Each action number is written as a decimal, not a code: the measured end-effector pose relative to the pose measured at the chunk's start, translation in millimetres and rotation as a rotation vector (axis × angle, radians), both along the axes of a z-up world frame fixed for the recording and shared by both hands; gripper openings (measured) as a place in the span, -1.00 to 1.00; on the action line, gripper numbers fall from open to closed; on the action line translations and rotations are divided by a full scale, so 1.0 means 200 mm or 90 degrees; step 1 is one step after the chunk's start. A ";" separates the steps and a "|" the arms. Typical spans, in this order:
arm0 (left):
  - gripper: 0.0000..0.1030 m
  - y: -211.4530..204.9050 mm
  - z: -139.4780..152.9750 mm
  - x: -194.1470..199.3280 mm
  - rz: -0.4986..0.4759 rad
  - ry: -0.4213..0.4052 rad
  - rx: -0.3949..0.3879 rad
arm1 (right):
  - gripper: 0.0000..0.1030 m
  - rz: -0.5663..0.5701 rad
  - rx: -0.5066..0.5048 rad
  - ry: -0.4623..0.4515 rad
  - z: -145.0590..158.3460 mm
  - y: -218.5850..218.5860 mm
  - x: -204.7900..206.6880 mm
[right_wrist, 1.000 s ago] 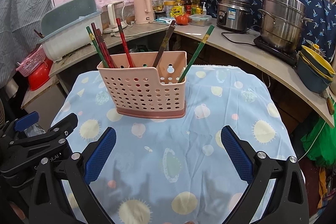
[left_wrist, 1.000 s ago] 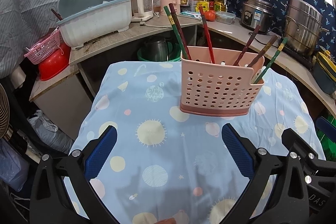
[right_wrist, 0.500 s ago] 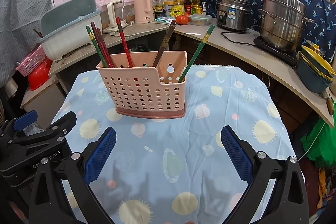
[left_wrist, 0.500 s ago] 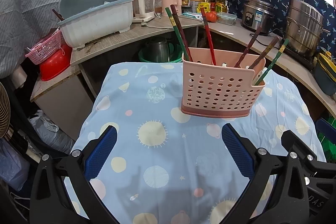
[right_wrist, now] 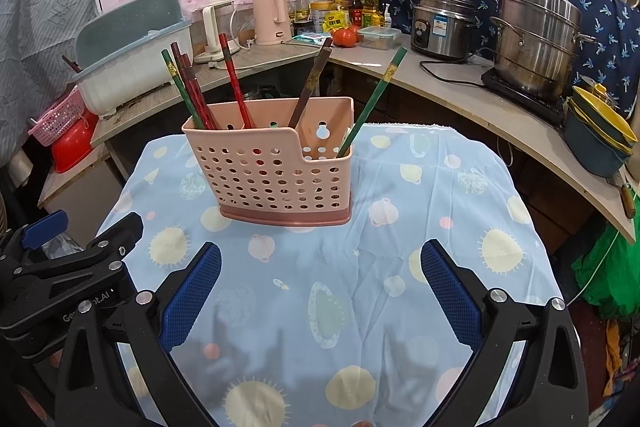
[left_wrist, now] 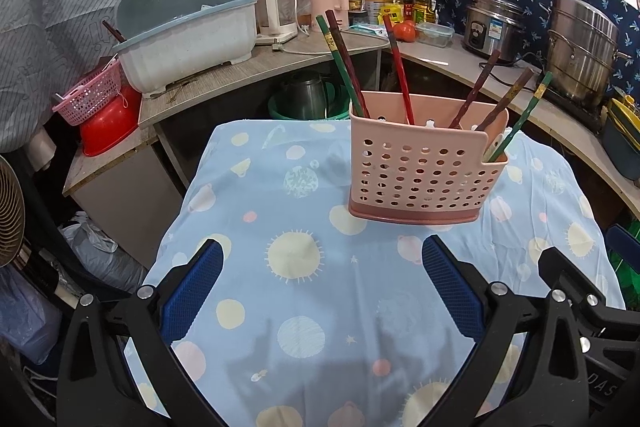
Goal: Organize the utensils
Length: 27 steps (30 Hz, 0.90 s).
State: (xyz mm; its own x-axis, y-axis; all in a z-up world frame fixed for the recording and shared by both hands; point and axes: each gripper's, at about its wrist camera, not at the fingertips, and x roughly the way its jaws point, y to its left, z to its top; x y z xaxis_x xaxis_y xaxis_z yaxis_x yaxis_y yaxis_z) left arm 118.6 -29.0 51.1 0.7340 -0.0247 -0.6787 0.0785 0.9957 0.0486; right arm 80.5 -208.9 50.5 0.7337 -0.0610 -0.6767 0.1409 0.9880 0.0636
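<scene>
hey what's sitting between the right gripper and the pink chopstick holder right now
Nothing. In the right wrist view, only bare patterned tablecloth lies between the open right gripper and the pink chopstick holder.

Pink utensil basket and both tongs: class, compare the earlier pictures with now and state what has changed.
Almost nothing. The pink basket sits slightly lower in the left wrist view, so that camera shifted a little. The chopsticks stand as before, and the left tongs and right tongs stay open, holding nothing.

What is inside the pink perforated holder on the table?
The pink holder holds chopsticks standing tilted, red, brown and green ones. Their lower ends are hidden behind its wall, so anything lying at the bottom cannot be seen.
</scene>
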 end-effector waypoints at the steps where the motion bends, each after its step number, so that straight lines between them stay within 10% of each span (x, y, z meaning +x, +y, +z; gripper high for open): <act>1: 0.85 0.00 0.00 0.00 0.000 0.000 0.001 | 0.87 0.000 -0.001 0.000 0.00 0.00 0.00; 27: 0.85 0.02 0.01 0.00 -0.002 -0.012 0.000 | 0.87 -0.002 -0.001 -0.002 0.00 -0.01 -0.01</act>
